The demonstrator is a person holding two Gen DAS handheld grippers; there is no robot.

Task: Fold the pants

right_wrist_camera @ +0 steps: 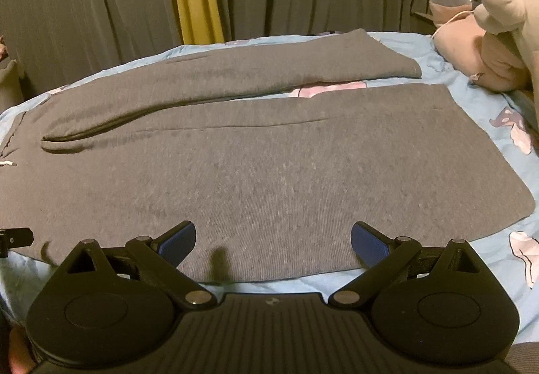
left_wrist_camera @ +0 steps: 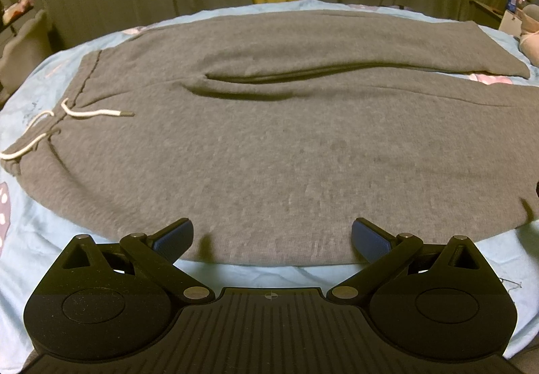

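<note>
Nearest, the left gripper (left_wrist_camera: 271, 241) w/ black linkage arms and blue pads is held wide apart, nothing between the jaws, poised over the near hem-side edge of the grey knitted sweatpants (left_wrist_camera: 286, 145). The right gripper (right_wrist_camera: 273, 244) is likewise spread wide and empty, at the same near edge further toward the leg ends. The pants are laid flat across the pale-blue patterned bedsheet (left_wrist_camera: 256, 274), waistband to the left, legs to the right, approx. unfolded.

Risks, as judged: only the top layer may be pinched, so the leg could be dragged w/o its underside. The sheet could be caught along w/ the fabric.

Further off, the white drawstring cord (left_wrist_camera: 91, 113) lies loose and could be trapped in a fold. The far leg (right_wrist_camera: 235, 71) is splayed away, so misaligned edges are likely. The pink plush toy (right_wrist_camera: 485, 51) sits beyond.
</note>
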